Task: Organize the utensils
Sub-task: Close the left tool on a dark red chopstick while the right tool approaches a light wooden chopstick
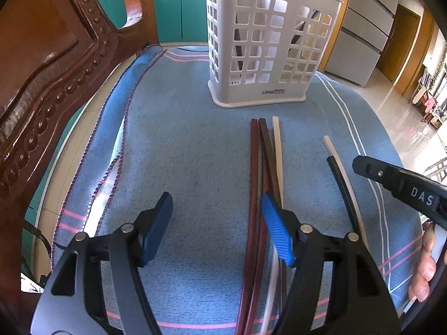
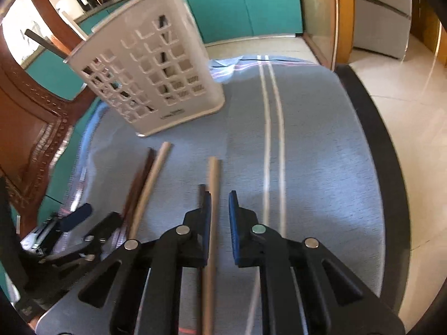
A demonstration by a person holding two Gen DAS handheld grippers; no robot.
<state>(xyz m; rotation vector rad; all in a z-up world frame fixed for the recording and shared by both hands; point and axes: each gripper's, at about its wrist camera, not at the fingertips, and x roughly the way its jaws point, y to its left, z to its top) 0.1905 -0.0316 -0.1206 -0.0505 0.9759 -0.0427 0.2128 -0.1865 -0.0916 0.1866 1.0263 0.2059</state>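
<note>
Lengthwise, chopsticks [image 1: 255, 195] point toward the basket [image 1: 268, 44]; left tongs [image 1: 216, 223] and right tongs [image 2: 219, 223] gape, empty.

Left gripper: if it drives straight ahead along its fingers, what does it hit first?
Probably the white utensil basket, standing roughly ahead of the open left gripper. Between them only bare blue towel shows; the chopsticks lie just right of that line. Depth is uncertain.
</note>
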